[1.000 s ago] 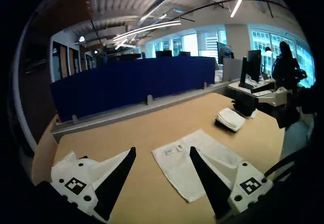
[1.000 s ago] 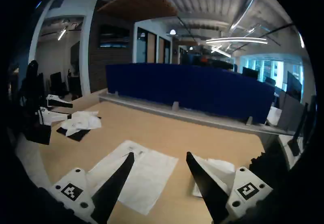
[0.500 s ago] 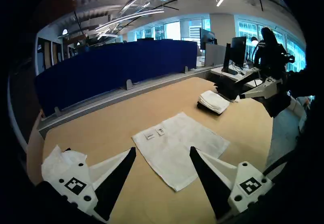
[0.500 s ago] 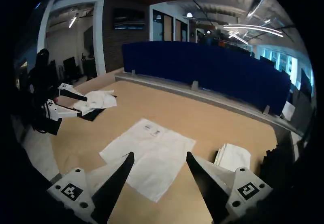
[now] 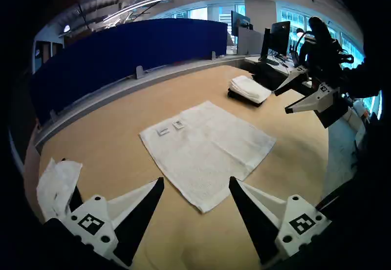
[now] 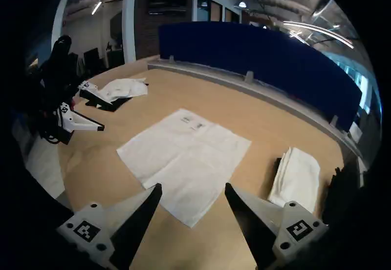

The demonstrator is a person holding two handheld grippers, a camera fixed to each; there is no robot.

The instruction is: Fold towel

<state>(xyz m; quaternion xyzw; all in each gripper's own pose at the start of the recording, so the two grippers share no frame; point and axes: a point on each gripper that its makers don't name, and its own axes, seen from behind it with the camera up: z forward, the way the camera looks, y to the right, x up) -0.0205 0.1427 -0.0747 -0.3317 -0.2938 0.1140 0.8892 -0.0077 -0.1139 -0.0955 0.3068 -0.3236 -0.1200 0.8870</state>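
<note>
A white towel (image 5: 207, 145) lies spread flat on the wooden table (image 5: 112, 138), with two small labels near its far edge. My left gripper (image 5: 194, 181) hangs open just above the towel's near corner, nothing between its fingers. In the right gripper view the same towel (image 6: 185, 155) lies ahead, and my right gripper (image 6: 193, 187) stands open over its near edge, holding nothing. Each gripper shows in the other's view, off the towel's side: the right gripper (image 5: 281, 102) and the left gripper (image 6: 93, 110), both open.
A folded white towel (image 5: 249, 88) sits on a dark pad at one end of the table, also seen as the folded towel (image 6: 297, 177). A crumpled towel (image 6: 122, 87) lies at the other end. A blue partition (image 6: 254, 60) runs along the table's far side.
Both grippers have tilted downward and come closer to the table, so the flat towel now lies fuller in both views. Both stay open; the towel has not moved.
</note>
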